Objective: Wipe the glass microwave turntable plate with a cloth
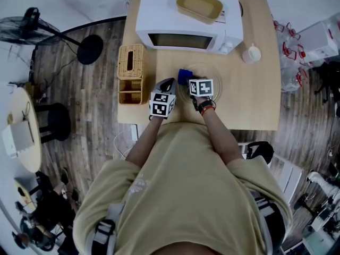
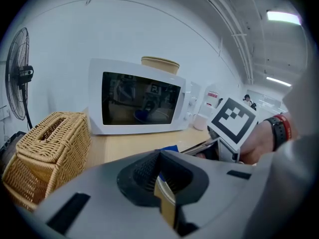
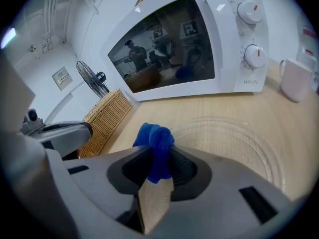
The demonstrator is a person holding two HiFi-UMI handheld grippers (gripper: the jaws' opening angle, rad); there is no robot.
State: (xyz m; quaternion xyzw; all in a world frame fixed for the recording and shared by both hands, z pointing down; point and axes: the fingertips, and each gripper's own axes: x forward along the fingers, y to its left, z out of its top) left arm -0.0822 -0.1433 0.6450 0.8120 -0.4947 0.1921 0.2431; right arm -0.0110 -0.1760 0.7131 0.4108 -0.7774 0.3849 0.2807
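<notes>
My right tool (image 3: 158, 158) is clamped on the blue cloth (image 3: 155, 142) at the near-left rim of the glass turntable plate (image 3: 239, 136), which lies flat on the counter (image 3: 199, 108) before the microwave (image 3: 199, 44); my left tool (image 2: 158, 158) has its jaws together, empty.

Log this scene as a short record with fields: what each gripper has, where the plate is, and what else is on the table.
Glass plate: flat on the table, in front of the microwave
Right gripper: shut on blue cloth, by the plate's edge
Left gripper: shut, empty, beside the right one
Microwave: door closed, tan tray on top
Also on table: wicker basket, white cup
</notes>
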